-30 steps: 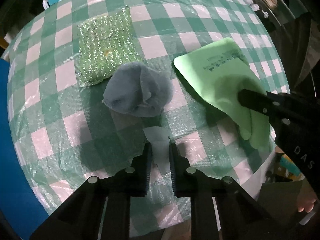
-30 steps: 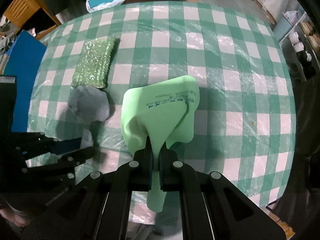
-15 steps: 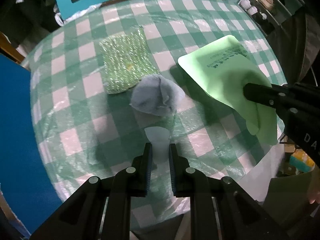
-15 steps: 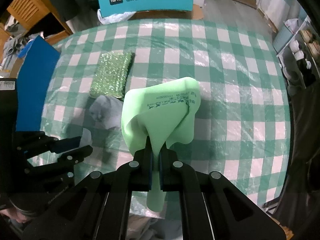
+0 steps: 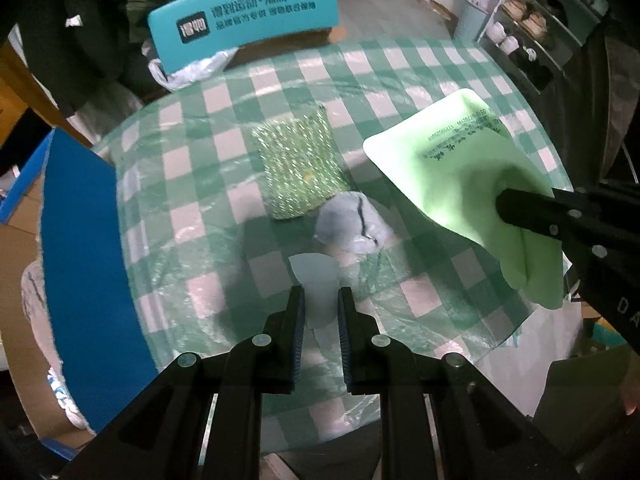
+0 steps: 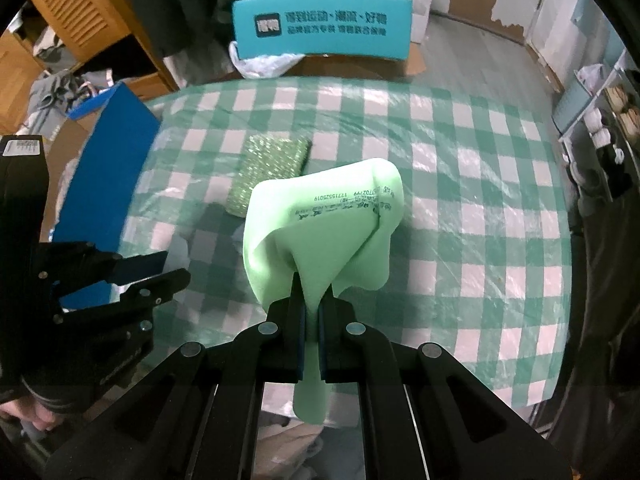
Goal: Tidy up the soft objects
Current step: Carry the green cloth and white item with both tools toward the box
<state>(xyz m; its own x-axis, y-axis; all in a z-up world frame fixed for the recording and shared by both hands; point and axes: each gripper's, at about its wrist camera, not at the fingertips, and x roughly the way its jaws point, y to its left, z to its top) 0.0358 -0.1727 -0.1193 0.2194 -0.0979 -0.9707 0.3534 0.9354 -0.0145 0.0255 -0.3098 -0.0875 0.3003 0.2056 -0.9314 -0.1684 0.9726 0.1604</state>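
Left gripper (image 5: 320, 304) points steeply down, fingers (image 5: 295, 320) pinched tight; right gripper (image 6: 311, 300) likewise angled down, fingers clamped shut.

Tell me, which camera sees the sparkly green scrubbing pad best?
The left wrist view shows the sparkly green scrubbing pad best: its whole square face lies open on the green-and-white checked tablecloth. In the right wrist view, the pad is farther off, and its near end is hidden behind the light green foam sheet.
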